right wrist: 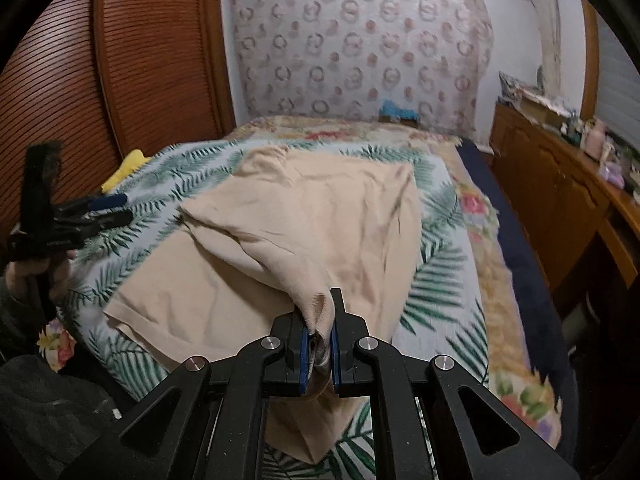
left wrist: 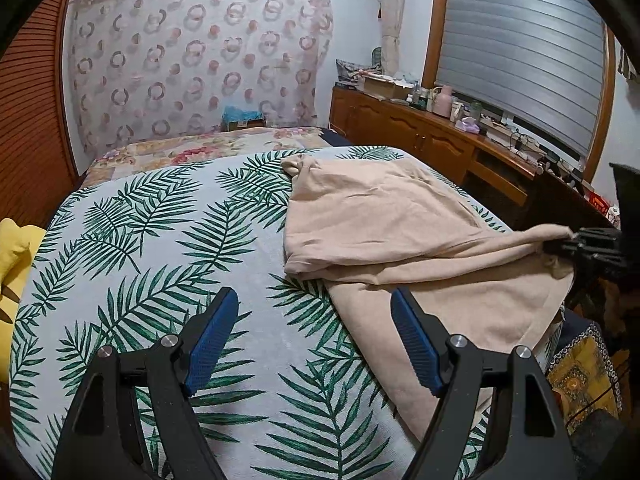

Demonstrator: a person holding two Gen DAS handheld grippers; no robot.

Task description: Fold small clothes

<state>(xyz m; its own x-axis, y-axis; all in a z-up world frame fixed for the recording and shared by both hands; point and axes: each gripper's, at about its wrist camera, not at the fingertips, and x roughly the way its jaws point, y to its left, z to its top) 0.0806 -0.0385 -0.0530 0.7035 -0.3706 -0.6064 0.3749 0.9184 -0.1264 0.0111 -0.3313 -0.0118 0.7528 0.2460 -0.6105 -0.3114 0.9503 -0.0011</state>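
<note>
A beige garment [left wrist: 400, 224] lies partly folded on the palm-leaf bedspread [left wrist: 160, 240]; it also shows in the right wrist view [right wrist: 312, 216]. My left gripper [left wrist: 314, 312] is open and empty, hovering above the bedspread just left of the garment's near edge; it also shows in the right wrist view [right wrist: 114, 210]. My right gripper [right wrist: 320, 316] is shut on a bunched corner of the garment and holds it lifted at the bed's right side; it also shows in the left wrist view [left wrist: 560, 246].
A yellow cloth [left wrist: 16, 256] lies at the bed's left edge. A floral sheet [right wrist: 492, 280] covers the rest of the bed. A wooden cabinet [left wrist: 420, 136] with clutter stands along the right wall. A slatted wardrobe [right wrist: 120, 60] is at left.
</note>
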